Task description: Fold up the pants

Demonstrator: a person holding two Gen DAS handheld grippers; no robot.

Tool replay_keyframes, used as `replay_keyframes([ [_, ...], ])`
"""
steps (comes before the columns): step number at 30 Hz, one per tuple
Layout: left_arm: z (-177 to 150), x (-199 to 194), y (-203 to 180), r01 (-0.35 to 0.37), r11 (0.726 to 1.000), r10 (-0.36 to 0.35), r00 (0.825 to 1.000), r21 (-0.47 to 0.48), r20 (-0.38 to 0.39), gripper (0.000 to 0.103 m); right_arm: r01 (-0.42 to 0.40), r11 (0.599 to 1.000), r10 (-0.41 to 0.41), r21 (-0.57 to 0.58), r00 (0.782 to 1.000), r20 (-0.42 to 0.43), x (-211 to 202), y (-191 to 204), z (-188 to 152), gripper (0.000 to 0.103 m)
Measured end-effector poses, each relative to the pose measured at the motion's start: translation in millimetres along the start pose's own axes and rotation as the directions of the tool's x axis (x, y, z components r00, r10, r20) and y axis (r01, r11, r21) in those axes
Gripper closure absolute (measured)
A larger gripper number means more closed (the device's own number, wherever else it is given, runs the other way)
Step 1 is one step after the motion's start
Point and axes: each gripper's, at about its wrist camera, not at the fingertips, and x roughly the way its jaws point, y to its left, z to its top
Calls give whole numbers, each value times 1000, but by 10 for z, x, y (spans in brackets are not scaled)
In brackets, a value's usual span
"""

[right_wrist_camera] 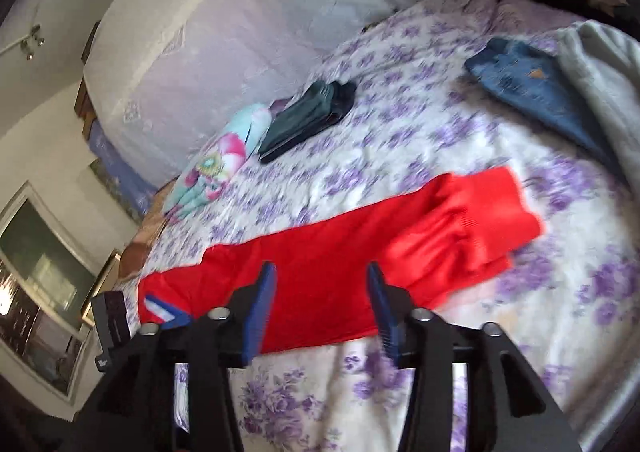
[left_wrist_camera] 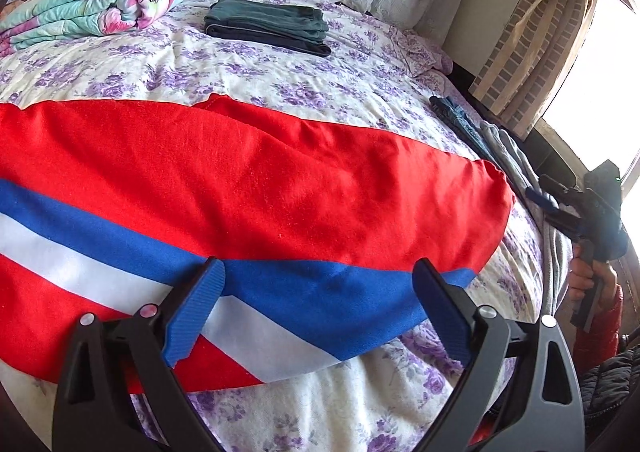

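The red fleece pants with blue and white side stripes lay centre-frame on the floral bed. Both the left claw and the right claw hung wide, empty; each should pinch 1 edge squarely, then fold evenly.

A floral quilt, folded dark green garments and what look like jeans lie on the purple-flowered bedspread.

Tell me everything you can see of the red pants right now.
The red pants lie stretched flat across the floral bedsheet, folded lengthwise so one leg seems to lie over the other. The fabric looks soft and knit-like, lightly wrinkled. A blue and white stripe runs down the side nearest the left gripper, whose open fingers hover at that edge. One end looks ribbed and bunched. The right gripper is open at the near edge too. Neither grips the cloth.
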Motion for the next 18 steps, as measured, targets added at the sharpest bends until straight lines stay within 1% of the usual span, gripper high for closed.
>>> replay_keyframes([
  [1, 5, 0, 1, 0, 1000, 0, 1000, 1, -1, 11, 20, 1000, -19, 21, 999, -43, 133, -69, -16, 43],
  [2, 5, 0, -1, 0, 1000, 0, 1000, 2, -1, 11, 49, 997, -43, 59, 995, -93, 273, -183, -49, 45],
  [3, 4, 1, -3, 0, 1000, 0, 1000, 4, -2, 11, 44, 991, -29, 125, 992, -125, 388, -345, -105, 55],
  [4, 4, -1, -5, -2, 1000, 2, 1000, 6, -4, 11, 31, 989, -17, 146, 995, -95, 351, -398, -139, 60],
  [5, 10, -10, -7, -7, 1000, 7, 1000, 2, -8, 11, 39, 988, -26, 151, 995, -91, 314, -399, -138, 63],
  [6, 21, -24, -4, -12, 1000, 12, 1000, -9, -10, 11, 51, 988, -39, 142, 995, -87, 263, -360, -131, 62],
  [7, 65, -42, -4, -12, 999, 11, 1000, -34, -19, 11, 63, 993, -58, 96, 997, -53, 183, -244, -120, 60],
  [8, 129, -52, 0, 0, 999, -2, 1000, -54, -28, 11, 78, 996, -76, 42, 996, -38, 155, -132, -110, 56],
  [9, 212, -62, 4, 19, 997, -21, 999, -69, -33, 11, 95, 994, -97, -47, 995, -33, 157, 54, -96, 54],
  [10, 370, -94, 11, 40, 995, -42, 999, -87, -21, 11, 98, 989, -102, -114, 994, -34, 191, 212, -93, 53],
  [12, 569, -144, 9, 38, 995, -37, 999, -96, 12, 11, 80, 974, -91, -210, 995, -42, 297, 465, -110, 47],
  [14, 829, -128, -28, -25, 997, 27, 999, -67, 33, 11, 34, 950, -61, -310, 995, -78, 482, 759, -162, 46],
  [15, 937, -68, -37, -73, 996, 74, 997, -50, 22, 11, 3, 935, -44, -355, 993, -106, 605, 911, -206, 45],
  [16, 1044, 43, -8, -124, 991, 124, 992, -40, -9, 11, -25, 923, -27, -383, 991, -130, 690, 1020, -245, 44],
  [17, 1110, 139, 52, -148, 988, 146, 988, -52, -39, 11, -56, 913, -9, -404, 987, -158, 777, 1109, -286, 42],
  [18, 1156, 236, 142, -149, 985, 142, 987, -83, -76, 11, -93, 902, 9, -421, 980, -199, 898, 1215, -339, 41],
])
